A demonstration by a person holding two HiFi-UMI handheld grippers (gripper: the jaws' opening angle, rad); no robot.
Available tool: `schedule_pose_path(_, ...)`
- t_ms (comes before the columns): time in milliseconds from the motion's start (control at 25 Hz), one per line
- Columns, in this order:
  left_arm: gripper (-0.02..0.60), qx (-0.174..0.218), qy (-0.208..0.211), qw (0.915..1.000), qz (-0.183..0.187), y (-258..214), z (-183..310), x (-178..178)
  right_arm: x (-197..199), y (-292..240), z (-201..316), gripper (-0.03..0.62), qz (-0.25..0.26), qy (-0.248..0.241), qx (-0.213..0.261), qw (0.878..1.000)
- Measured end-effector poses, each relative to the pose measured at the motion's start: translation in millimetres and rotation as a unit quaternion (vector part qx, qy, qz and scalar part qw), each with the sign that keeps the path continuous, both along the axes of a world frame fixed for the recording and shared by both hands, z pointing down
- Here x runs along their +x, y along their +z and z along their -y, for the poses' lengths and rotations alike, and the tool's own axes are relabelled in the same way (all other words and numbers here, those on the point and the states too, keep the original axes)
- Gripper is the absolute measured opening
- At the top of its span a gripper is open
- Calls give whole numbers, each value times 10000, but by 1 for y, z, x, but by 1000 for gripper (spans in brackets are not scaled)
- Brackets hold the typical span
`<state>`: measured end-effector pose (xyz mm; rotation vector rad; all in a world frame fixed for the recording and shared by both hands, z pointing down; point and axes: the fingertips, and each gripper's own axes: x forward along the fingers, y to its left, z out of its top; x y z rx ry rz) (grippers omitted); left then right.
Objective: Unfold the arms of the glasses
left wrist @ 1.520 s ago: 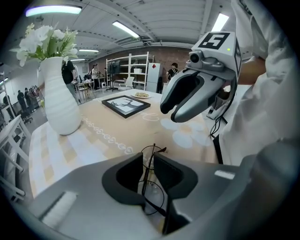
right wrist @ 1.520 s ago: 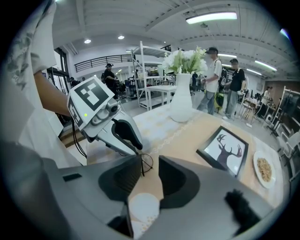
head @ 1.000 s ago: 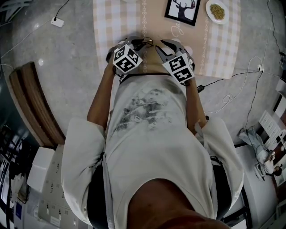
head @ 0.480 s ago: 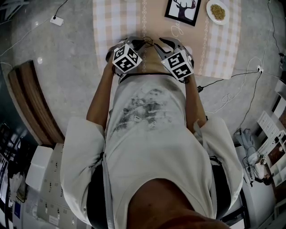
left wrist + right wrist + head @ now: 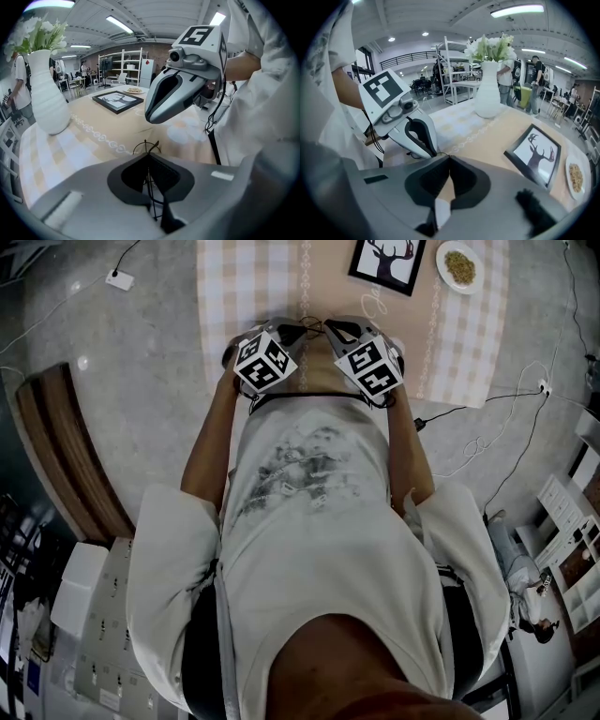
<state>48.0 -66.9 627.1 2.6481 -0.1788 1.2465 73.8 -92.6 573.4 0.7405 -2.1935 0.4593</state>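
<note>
A thin black wire pair of glasses (image 5: 314, 327) hangs over the table's near edge between my two grippers. My left gripper (image 5: 298, 332) is shut on the frame, and in the left gripper view (image 5: 149, 154) the wire (image 5: 149, 174) runs down between its pads, with a rim (image 5: 146, 145) poking out past the tips. My right gripper (image 5: 330, 329) faces it from the right. Its jaws have just been closing and now meet (image 5: 449, 157), with a thin wire arm (image 5: 442, 153) pinched at their very tip.
On the checked tablecloth (image 5: 234, 287) stand a framed deer picture (image 5: 386, 261), a small dish of food (image 5: 459, 265) and a white vase of flowers (image 5: 488, 96). Cables (image 5: 487, 437) lie on the floor at the right, and a wooden bench (image 5: 70, 456) stands at the left. People stand in the background.
My right gripper has shifted slightly up and left toward the glasses, and its jaws have gone from wide open to shut. The left gripper has stayed in place.
</note>
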Motion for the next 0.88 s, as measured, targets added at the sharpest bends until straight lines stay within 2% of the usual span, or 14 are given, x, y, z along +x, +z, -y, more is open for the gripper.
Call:
schedule_pose_path(520, 17, -26, -34, 10000, -72, -1, 0, -2, -21, 32, 1, 17, -329, -733, -246, 9965)
schedule_pose_path(880, 17, -53, -28, 9999, -99, 0, 1, -1, -22, 42, 0, 17, -417, -891, -295, 9947)
